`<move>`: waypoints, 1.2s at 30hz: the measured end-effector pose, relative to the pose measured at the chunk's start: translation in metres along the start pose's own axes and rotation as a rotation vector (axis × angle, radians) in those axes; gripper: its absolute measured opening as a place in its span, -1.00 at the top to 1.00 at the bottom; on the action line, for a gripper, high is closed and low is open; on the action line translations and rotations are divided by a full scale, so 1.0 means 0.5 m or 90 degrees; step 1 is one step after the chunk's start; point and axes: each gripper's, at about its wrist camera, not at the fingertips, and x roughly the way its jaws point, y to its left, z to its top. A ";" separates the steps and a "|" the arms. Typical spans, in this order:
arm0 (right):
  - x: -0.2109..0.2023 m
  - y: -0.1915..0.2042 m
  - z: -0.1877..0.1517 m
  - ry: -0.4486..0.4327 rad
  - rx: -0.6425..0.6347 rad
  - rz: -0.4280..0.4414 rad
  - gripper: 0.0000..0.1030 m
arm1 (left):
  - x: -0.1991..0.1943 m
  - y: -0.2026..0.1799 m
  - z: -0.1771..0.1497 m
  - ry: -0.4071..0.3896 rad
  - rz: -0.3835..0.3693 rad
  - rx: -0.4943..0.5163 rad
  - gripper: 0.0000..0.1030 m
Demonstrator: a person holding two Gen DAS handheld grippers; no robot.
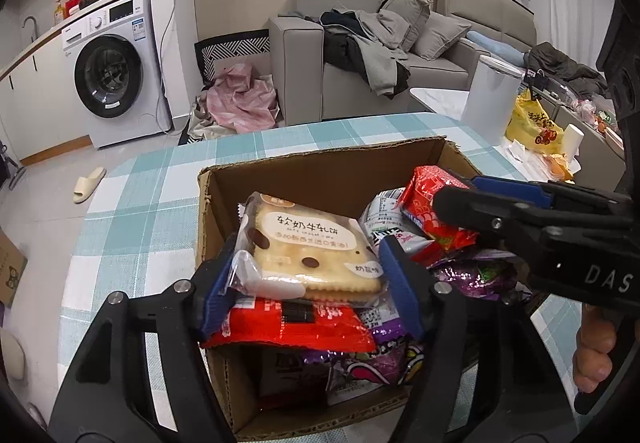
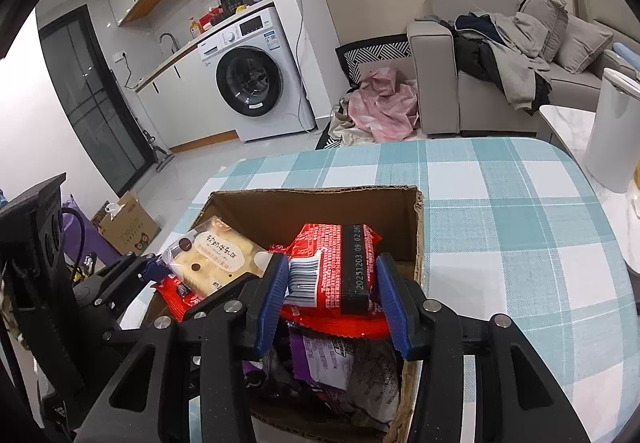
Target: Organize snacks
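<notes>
An open cardboard box (image 1: 280, 179) (image 2: 320, 203) stands on the checked tablecloth, filled with several snack packets. A clear packet of square crackers (image 1: 308, 251) (image 2: 212, 263) lies on a red packet (image 1: 288, 327) in the box. It sits between the blue pads of my left gripper (image 1: 308, 287), which stands open around it. My right gripper (image 2: 328, 291) (image 1: 460, 203) is shut on a red snack packet (image 2: 336, 275) (image 1: 432, 211), held tilted over the box's right side. Purple packets (image 1: 472, 275) (image 2: 320, 363) lie underneath.
The teal and white checked table (image 2: 500, 223) stretches to the right of the box. A white bin (image 1: 492, 99), a yellow bag (image 1: 532, 123) and a white cup (image 1: 572, 139) stand beyond the table's far right corner. A hand (image 1: 596, 355) grips the right tool.
</notes>
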 end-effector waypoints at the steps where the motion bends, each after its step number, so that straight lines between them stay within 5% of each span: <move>1: -0.005 0.000 0.000 -0.003 -0.001 0.001 0.03 | -0.003 0.000 0.000 -0.001 0.001 0.001 -0.37; 3: -0.017 -0.001 -0.001 -0.011 -0.006 -0.008 0.00 | -0.013 0.003 0.000 -0.002 0.003 -0.001 -0.55; 14: -0.098 0.019 -0.013 -0.063 -0.051 0.009 -0.79 | -0.122 0.012 -0.011 -0.051 -0.004 -0.021 -0.88; 18: -0.120 0.026 -0.024 -0.075 -0.066 0.022 -0.94 | -0.169 0.020 -0.027 -0.082 -0.007 -0.026 -0.98; 36: -0.178 0.030 -0.109 -0.123 -0.098 0.055 -0.99 | -0.269 0.023 -0.133 -0.116 0.016 -0.026 -0.98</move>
